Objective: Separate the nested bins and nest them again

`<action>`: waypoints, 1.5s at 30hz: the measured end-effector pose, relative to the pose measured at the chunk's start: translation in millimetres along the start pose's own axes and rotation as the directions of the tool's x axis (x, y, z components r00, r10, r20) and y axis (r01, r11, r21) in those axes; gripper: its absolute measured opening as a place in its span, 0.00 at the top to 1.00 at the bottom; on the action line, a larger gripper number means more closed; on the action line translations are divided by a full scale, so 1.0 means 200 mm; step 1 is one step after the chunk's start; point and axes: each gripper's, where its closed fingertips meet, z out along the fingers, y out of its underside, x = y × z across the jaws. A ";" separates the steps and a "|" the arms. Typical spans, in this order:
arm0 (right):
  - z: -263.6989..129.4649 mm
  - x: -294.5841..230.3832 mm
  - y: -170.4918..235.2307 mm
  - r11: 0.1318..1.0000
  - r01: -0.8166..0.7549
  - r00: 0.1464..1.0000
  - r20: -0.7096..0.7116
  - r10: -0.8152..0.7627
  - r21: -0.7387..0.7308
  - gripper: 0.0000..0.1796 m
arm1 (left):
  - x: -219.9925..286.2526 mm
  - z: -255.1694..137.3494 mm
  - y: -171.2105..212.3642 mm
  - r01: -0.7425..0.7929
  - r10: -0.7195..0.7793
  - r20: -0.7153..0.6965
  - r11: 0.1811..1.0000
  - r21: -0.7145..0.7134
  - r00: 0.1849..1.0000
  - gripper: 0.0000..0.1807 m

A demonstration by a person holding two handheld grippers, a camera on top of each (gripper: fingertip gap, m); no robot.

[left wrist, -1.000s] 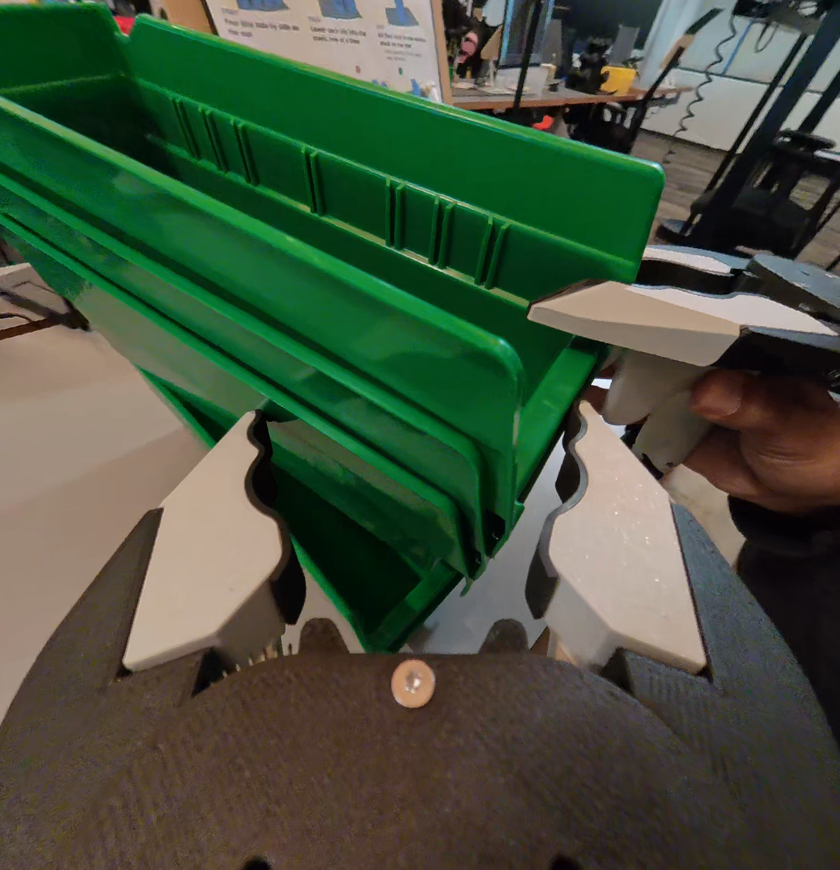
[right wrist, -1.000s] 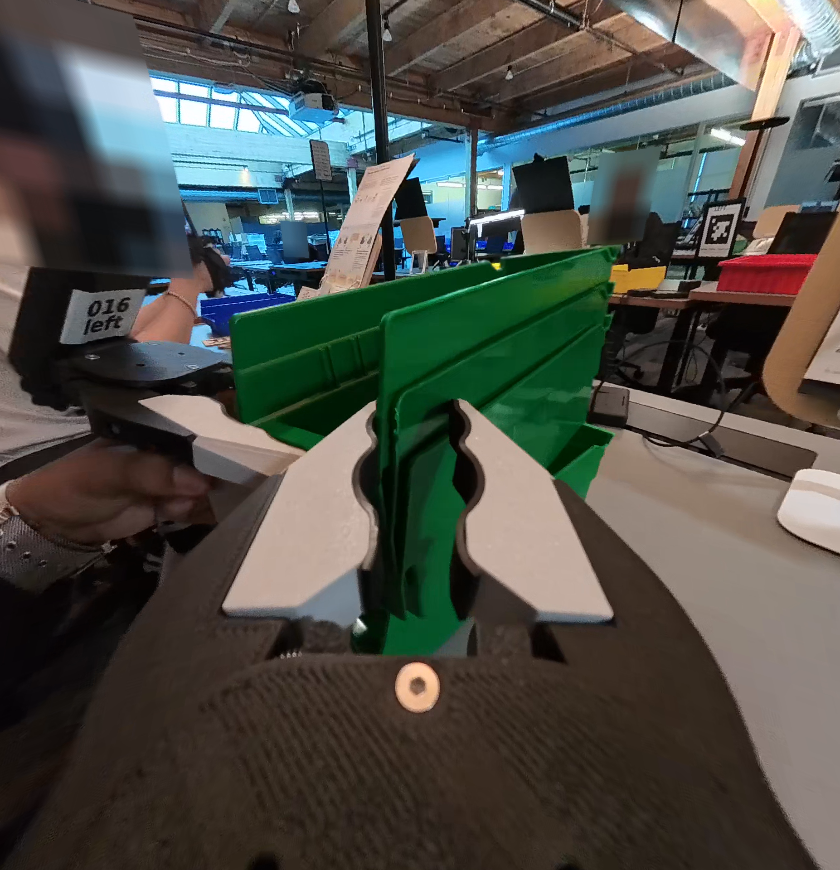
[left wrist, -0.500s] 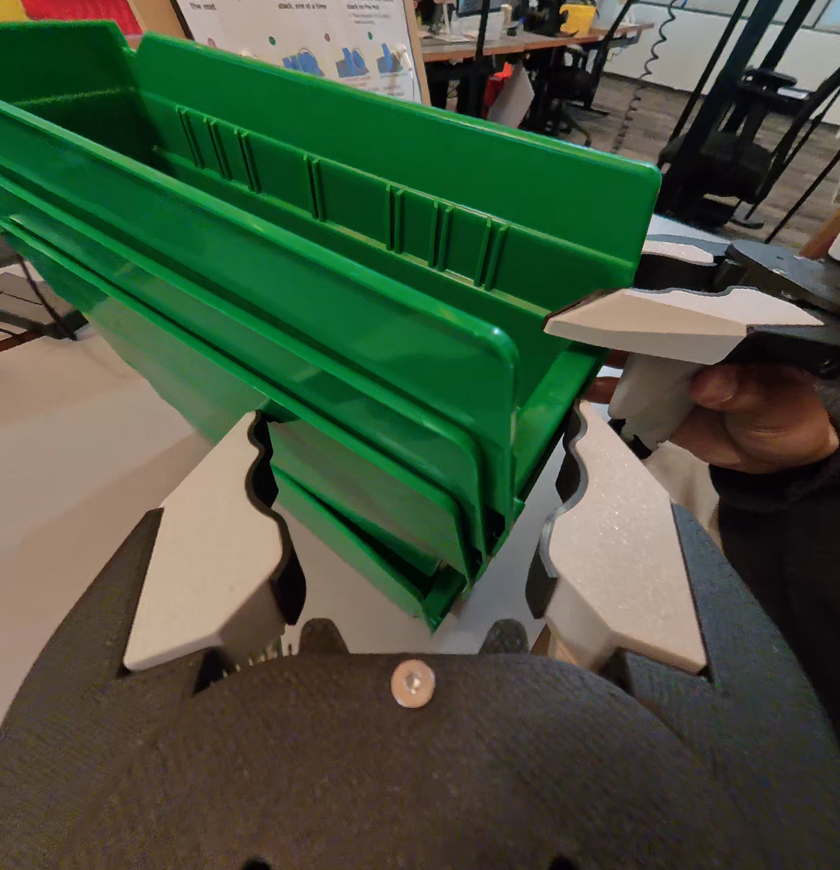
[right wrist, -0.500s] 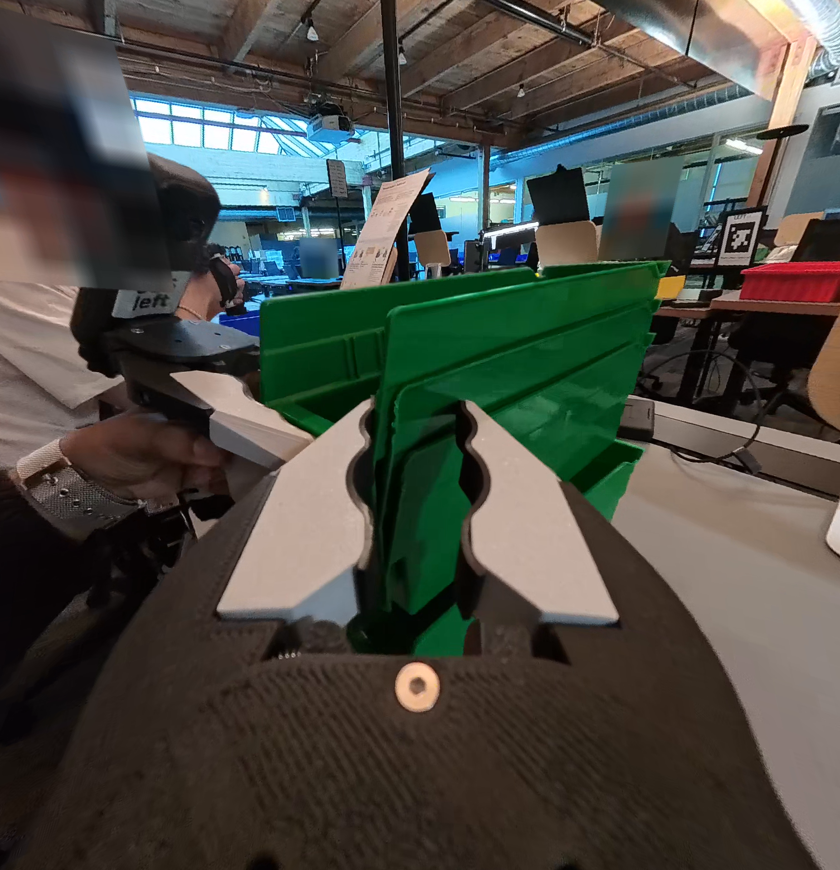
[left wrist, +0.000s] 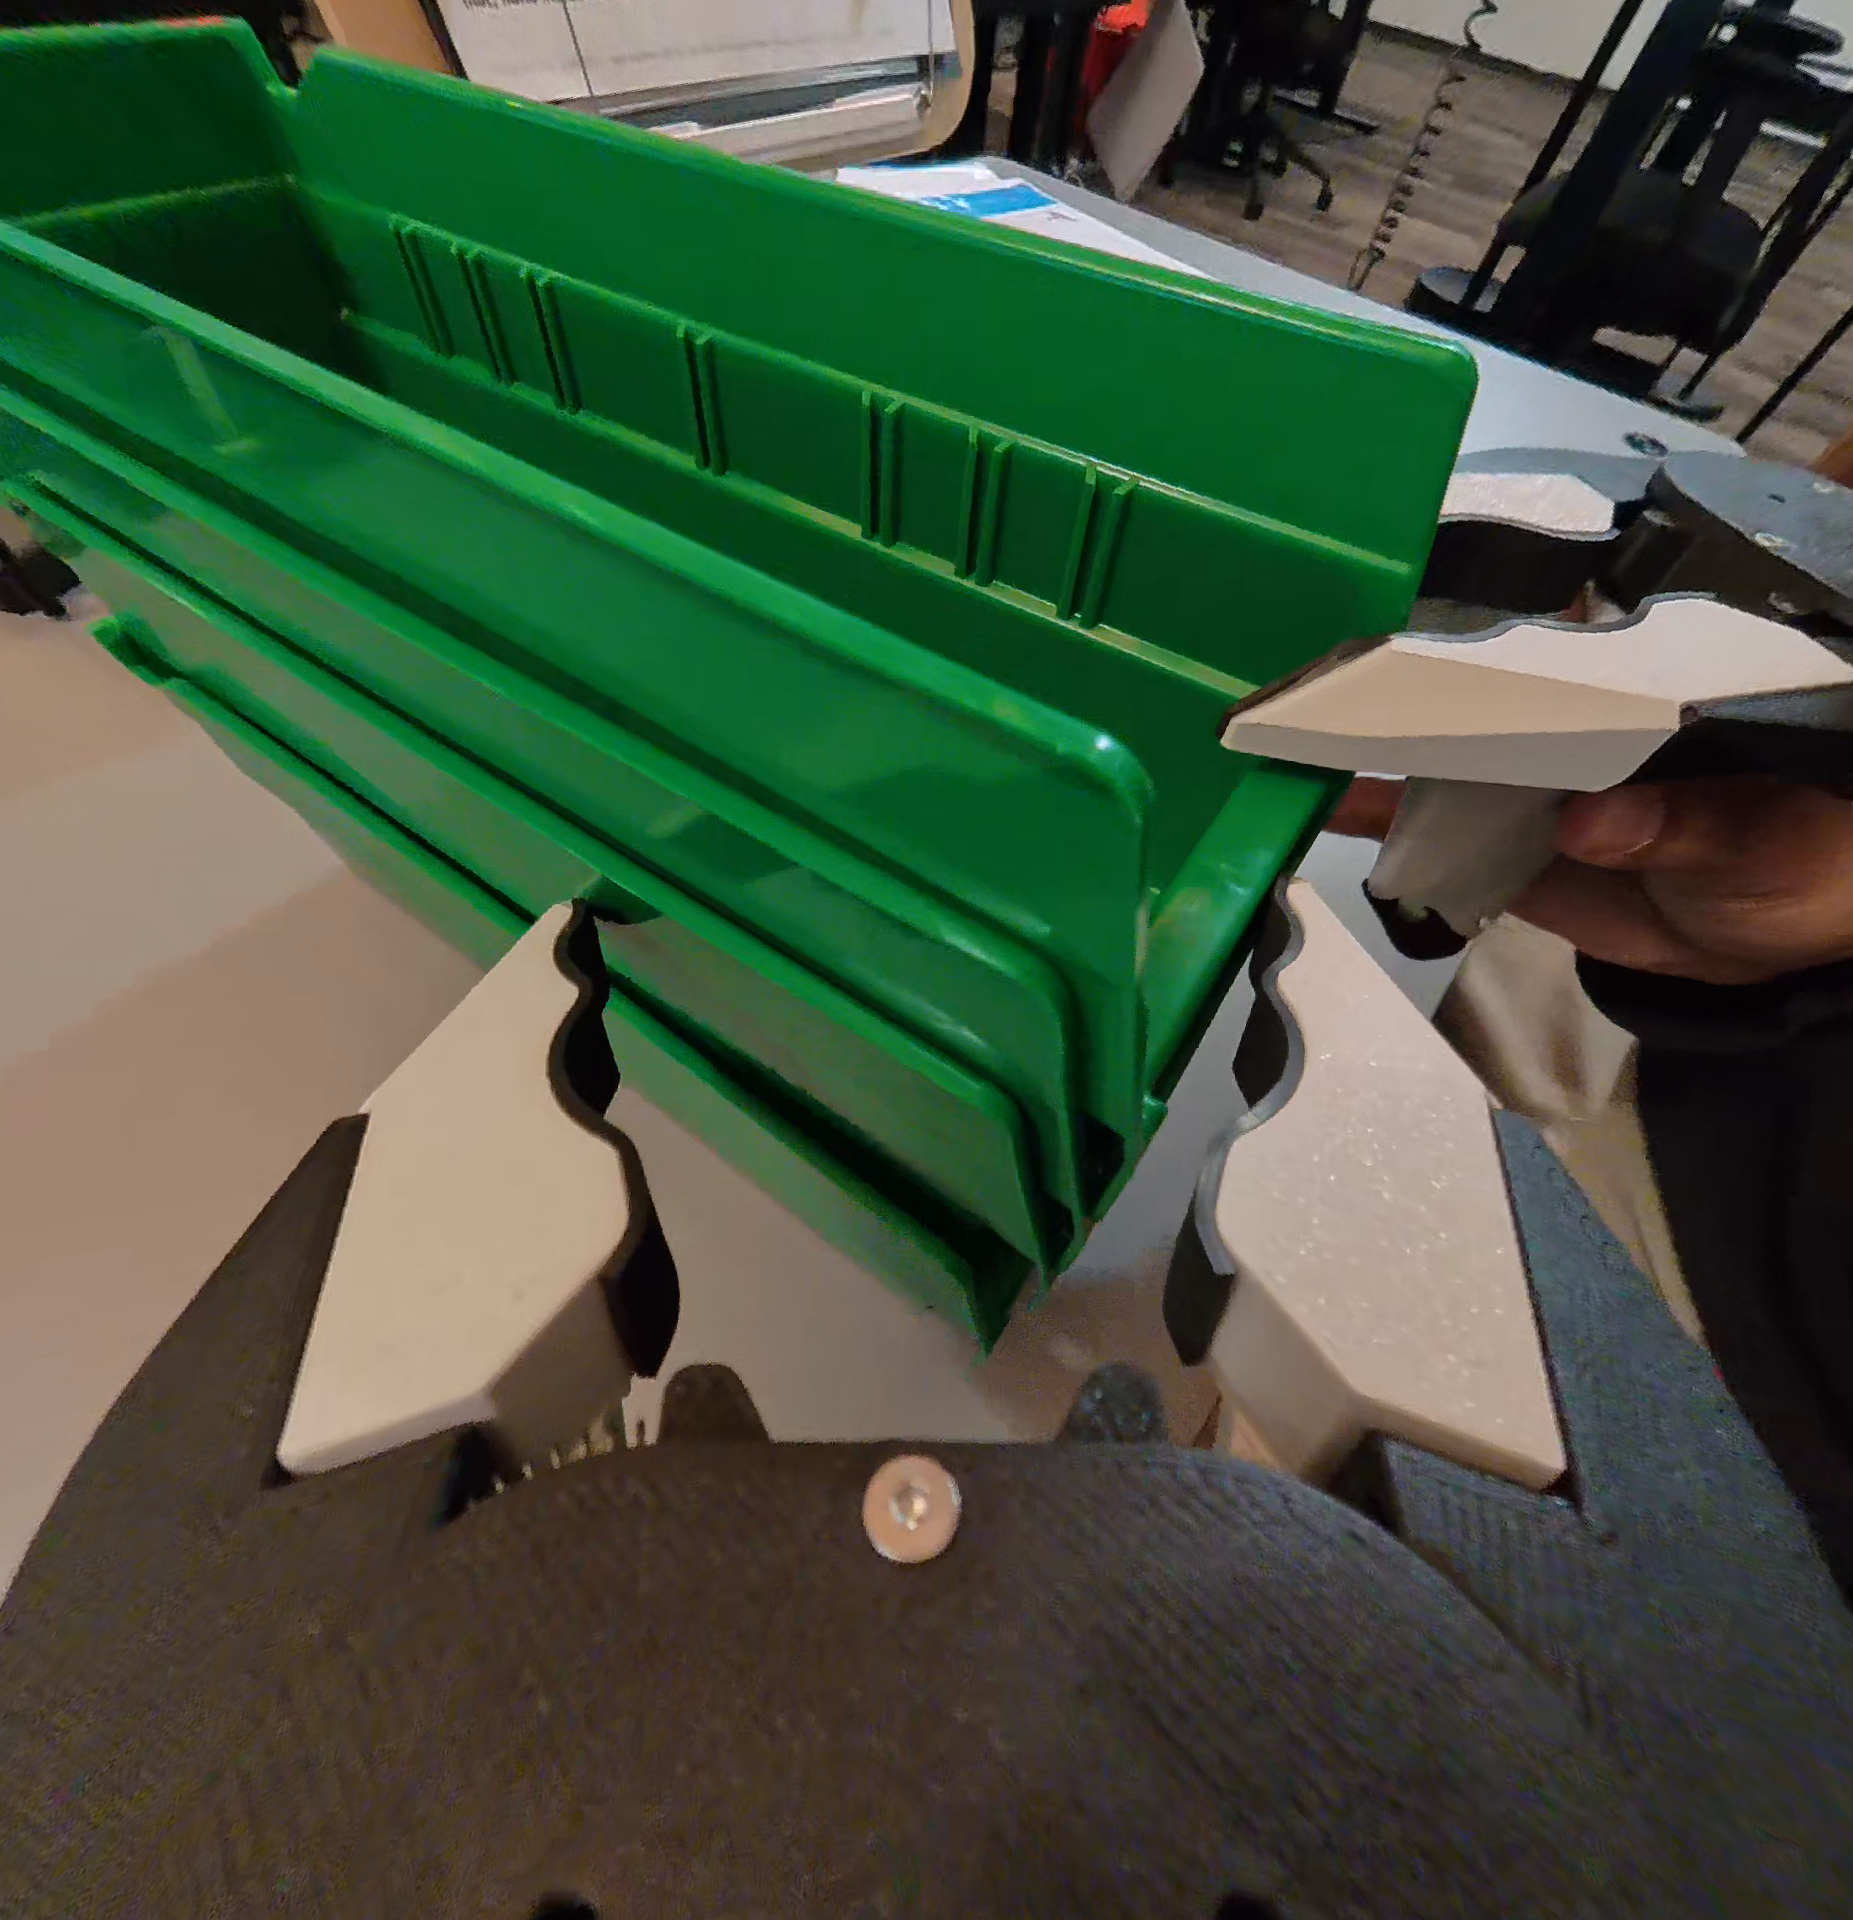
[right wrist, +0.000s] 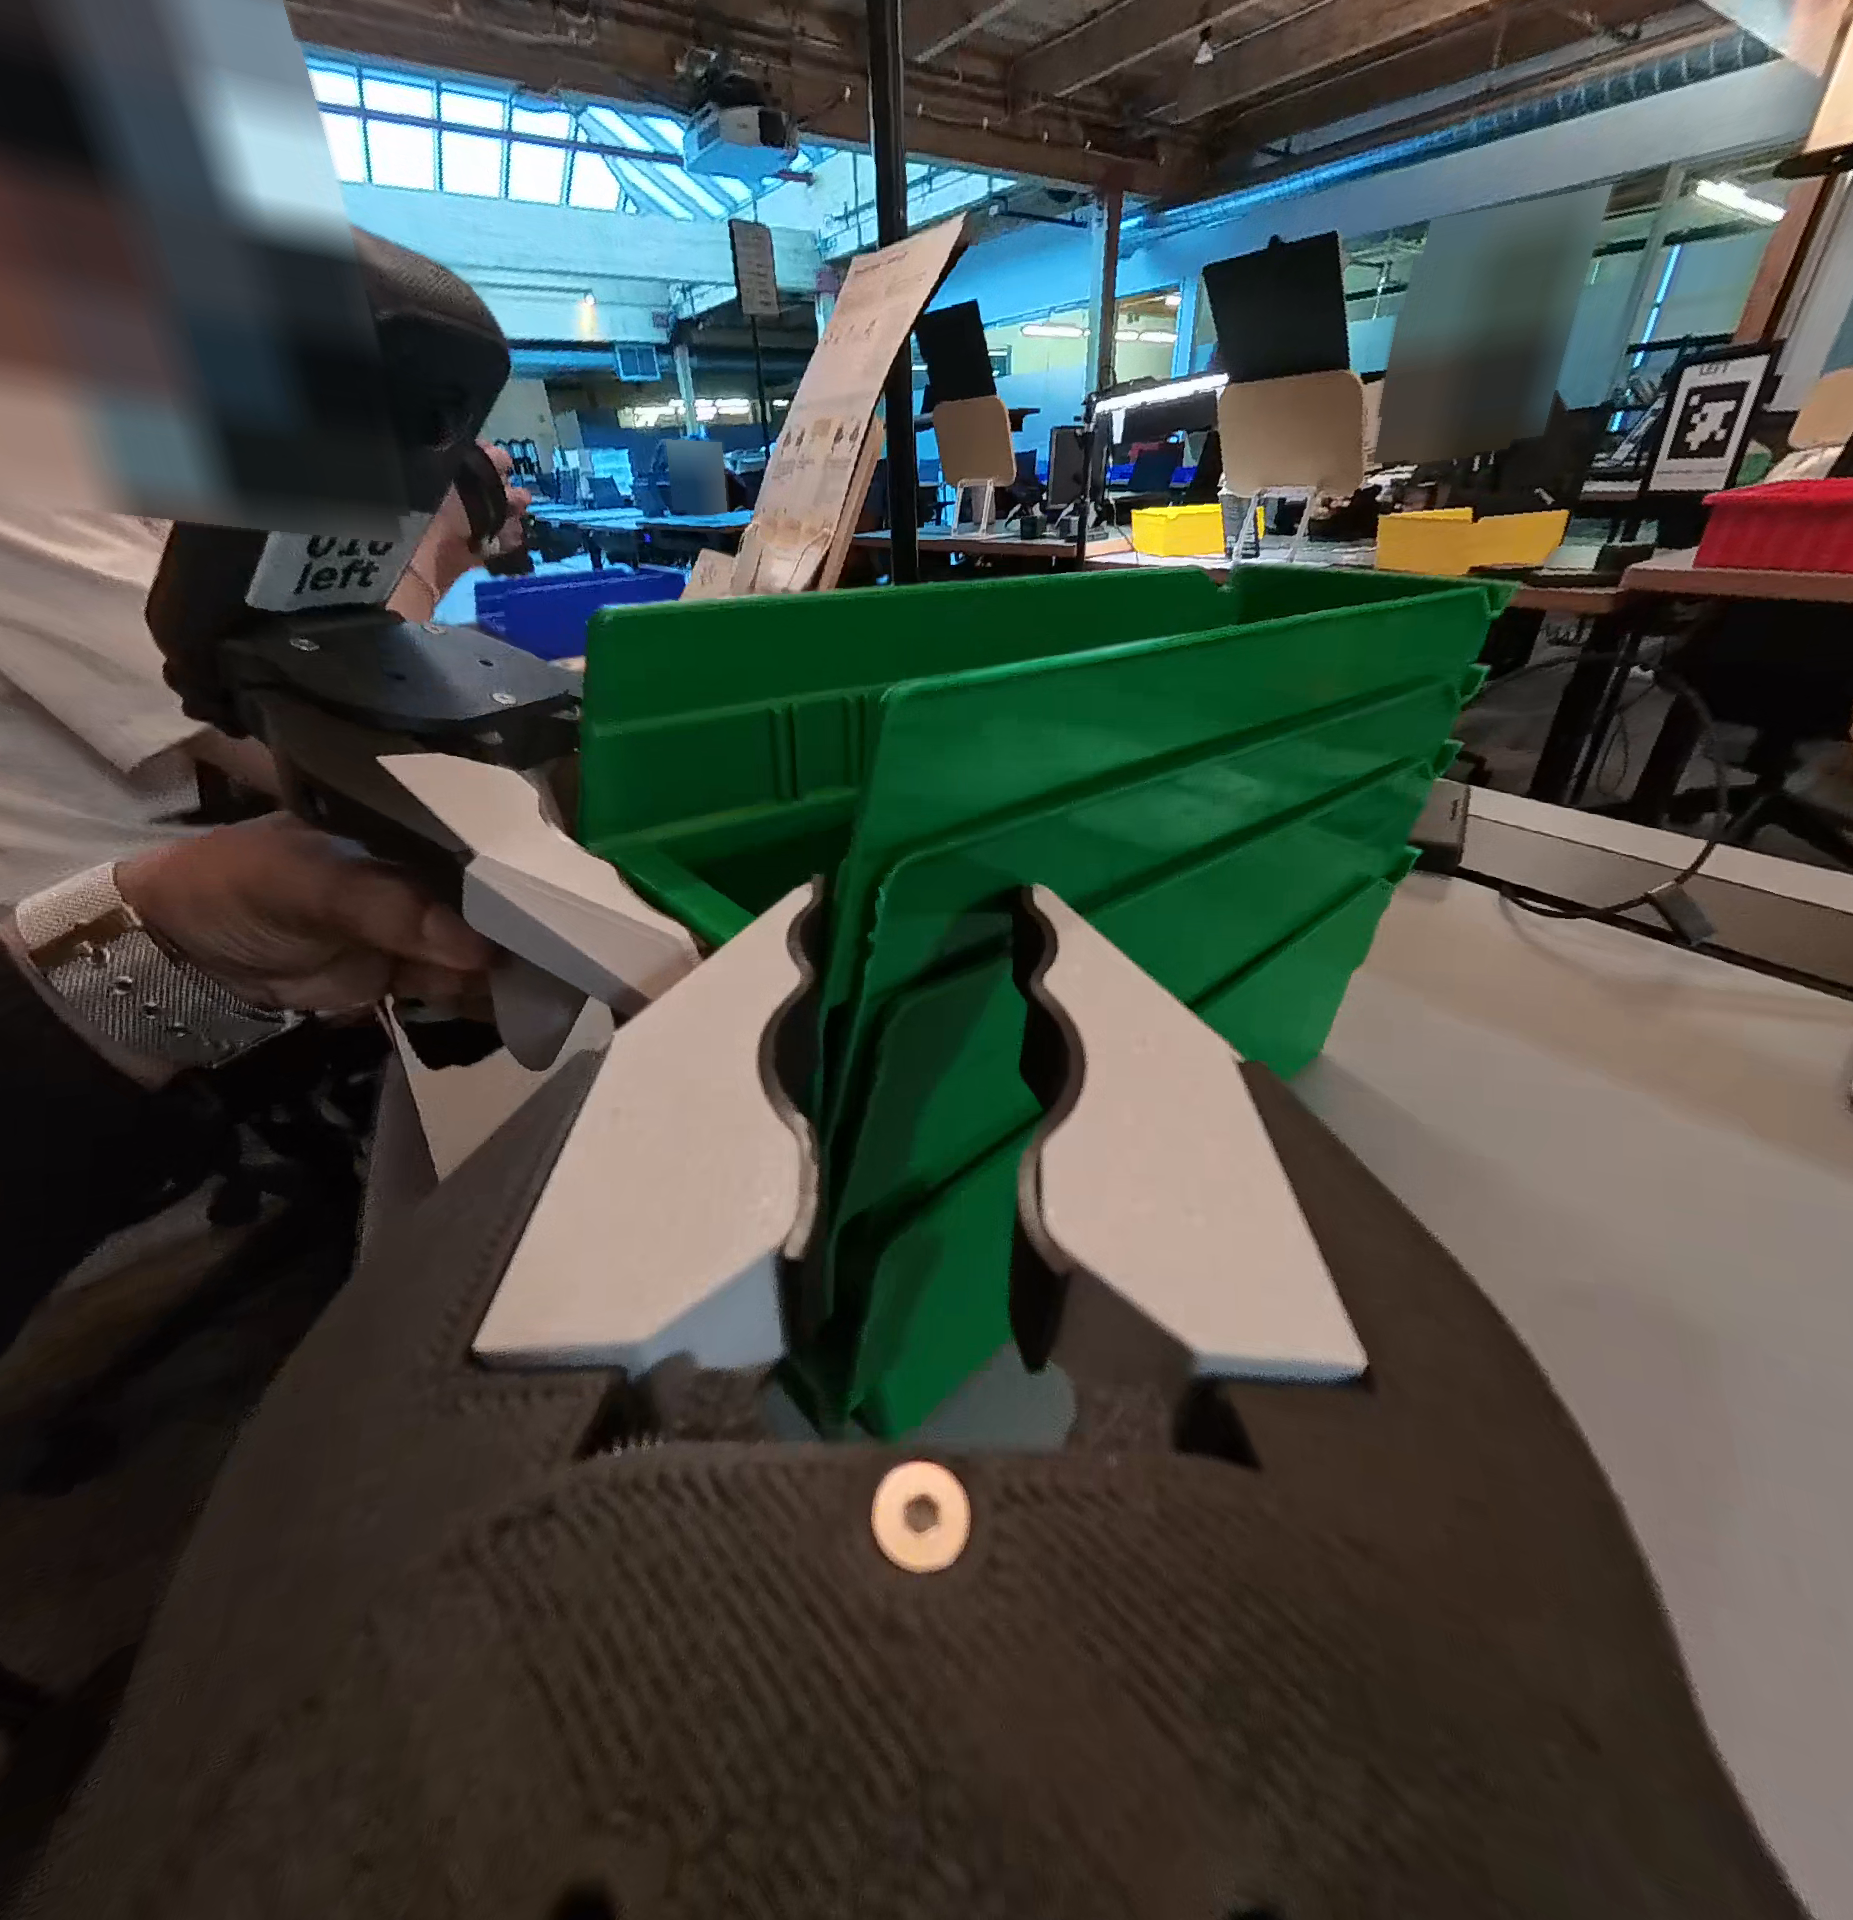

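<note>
Stack lowered, four nested bins [left wrist: 756,665], two tongs

Pale grey worktop [right wrist: 1587,1195] fills lower right of the right wrist view; same worktop lower left in the left wrist view. Black cable [right wrist: 1628,894] runs along its far edge, right of centre. Background, upper right: red bin [right wrist: 1795,525], two yellow bins [right wrist: 1462,540] on far desks, black-and-white marker board [right wrist: 1717,416]. Black pole [right wrist: 891,291] upper centre, leaning brown cardboard sign [right wrist: 849,416] beside it. Blue bin [right wrist: 579,613] centre left. Wooden beam ceiling [right wrist: 1109,73] along the top. In the left wrist view, black stands [left wrist: 1628,208] upper right, printed sheet [left wrist: 963,192] top centre.
</note>
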 end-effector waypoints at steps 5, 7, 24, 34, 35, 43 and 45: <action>-0.05 -0.03 0.03 0.987 -0.159 0.980 0.121 0.158 -0.001 0.74 | -0.03 0.02 0.05 -0.029 0.025 0.107 0.999 0.041 0.994 0.27; -0.07 -0.02 0.04 0.981 -0.195 0.971 0.143 0.193 0.002 0.71 | -0.02 0.02 0.06 0.014 -0.022 0.103 0.997 0.076 0.994 0.28; -0.14 -0.07 0.27 0.975 -0.153 0.951 0.243 0.189 -0.161 0.86 | -0.06 0.00 -0.01 0.290 -0.320 0.047 0.904 0.313 0.946 0.45; -0.12 -0.08 0.33 0.980 -0.055 0.962 0.251 0.104 -0.194 0.91 | -0.06 0.01 0.04 0.339 -0.366 0.034 0.891 0.303 0.930 0.46; -0.12 -0.08 0.33 0.979 -0.053 0.963 0.250 0.102 -0.195 0.90 | -0.06 0.01 0.04 0.345 -0.372 0.029 0.885 0.312 0.928 0.47; -0.16 -0.04 0.27 0.982 -0.156 0.954 0.240 0.177 -0.107 0.84 | -0.05 -0.01 0.05 0.367 -0.399 0.041 0.876 0.313 0.916 0.52; -0.17 0.01 0.25 0.972 -0.229 0.951 0.201 0.236 -0.055 0.80 | -0.05 -0.02 0.06 0.390 -0.421 0.029 0.862 0.325 0.907 0.56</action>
